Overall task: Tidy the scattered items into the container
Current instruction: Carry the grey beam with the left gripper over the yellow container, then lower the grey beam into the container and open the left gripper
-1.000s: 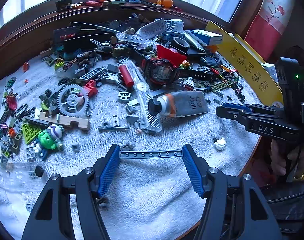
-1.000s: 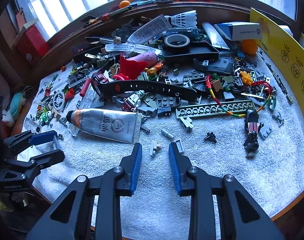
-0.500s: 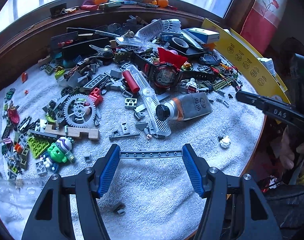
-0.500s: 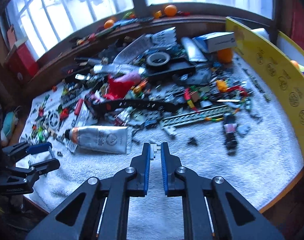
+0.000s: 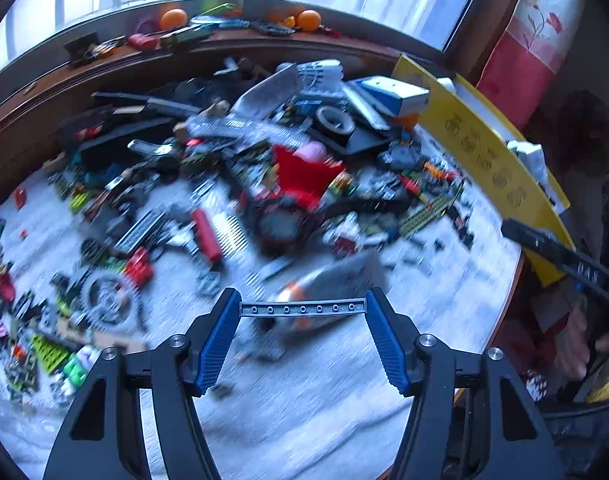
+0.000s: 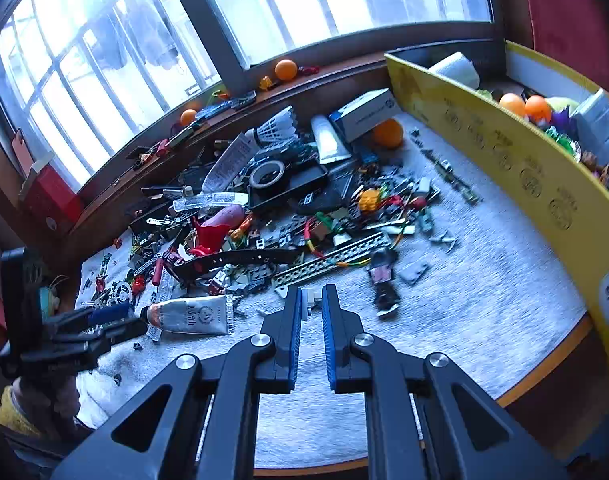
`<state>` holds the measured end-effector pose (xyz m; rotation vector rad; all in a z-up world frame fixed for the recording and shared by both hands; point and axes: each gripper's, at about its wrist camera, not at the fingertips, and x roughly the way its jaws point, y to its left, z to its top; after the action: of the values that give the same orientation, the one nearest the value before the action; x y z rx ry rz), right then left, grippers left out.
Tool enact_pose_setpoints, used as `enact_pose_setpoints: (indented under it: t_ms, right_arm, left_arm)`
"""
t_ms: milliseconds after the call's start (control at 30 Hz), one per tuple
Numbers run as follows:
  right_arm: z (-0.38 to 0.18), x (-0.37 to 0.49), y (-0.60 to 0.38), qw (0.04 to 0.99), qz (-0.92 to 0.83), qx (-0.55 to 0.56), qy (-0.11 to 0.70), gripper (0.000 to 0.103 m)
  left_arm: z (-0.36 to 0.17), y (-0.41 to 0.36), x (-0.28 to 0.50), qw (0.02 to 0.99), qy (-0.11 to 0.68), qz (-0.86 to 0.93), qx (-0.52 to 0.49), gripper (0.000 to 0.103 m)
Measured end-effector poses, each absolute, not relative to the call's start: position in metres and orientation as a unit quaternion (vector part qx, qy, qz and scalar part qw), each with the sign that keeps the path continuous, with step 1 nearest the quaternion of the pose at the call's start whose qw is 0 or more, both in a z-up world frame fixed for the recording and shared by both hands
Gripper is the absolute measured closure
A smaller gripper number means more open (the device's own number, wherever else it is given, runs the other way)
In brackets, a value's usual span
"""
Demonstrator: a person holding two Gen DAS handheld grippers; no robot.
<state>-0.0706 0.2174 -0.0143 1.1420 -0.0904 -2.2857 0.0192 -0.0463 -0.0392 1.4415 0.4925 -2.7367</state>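
Scattered items [image 6: 272,216] lie heaped on the towel-covered table [image 6: 484,292], beside the yellow container [image 6: 516,160] at its right edge. The left gripper [image 5: 303,309] clamps a long grey studded strip [image 5: 303,309] endwise, spanning its wide jaws. The right gripper [image 6: 311,298] pinches a small pale brick [image 6: 311,298], both lifted clear, presumably for carrying to the container.

likely a home room: toy-strewn towel-covered table [image 6: 484,280] under a window [image 6: 264,20], red curtain [image 5: 524,40] beside it
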Motion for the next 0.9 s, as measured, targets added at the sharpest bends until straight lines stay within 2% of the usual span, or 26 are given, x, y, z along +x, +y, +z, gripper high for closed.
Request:
enact_pose_setpoints:
  t_ms: [433,900]
  right_arm:
    - [0.022,-0.121,0.332,0.253,-0.881,0.391,-0.080,0.094]
    - [0.042,-0.162,0.423,0.224,-0.901,0.361,-0.085,0.093]
  left_arm:
    - [-0.008,0.043,-0.064,-0.032,0.130,-0.883,0.449,0.038]
    - [0.043,0.198,-0.156,-0.154,0.027,-0.899,0.409,0.038]
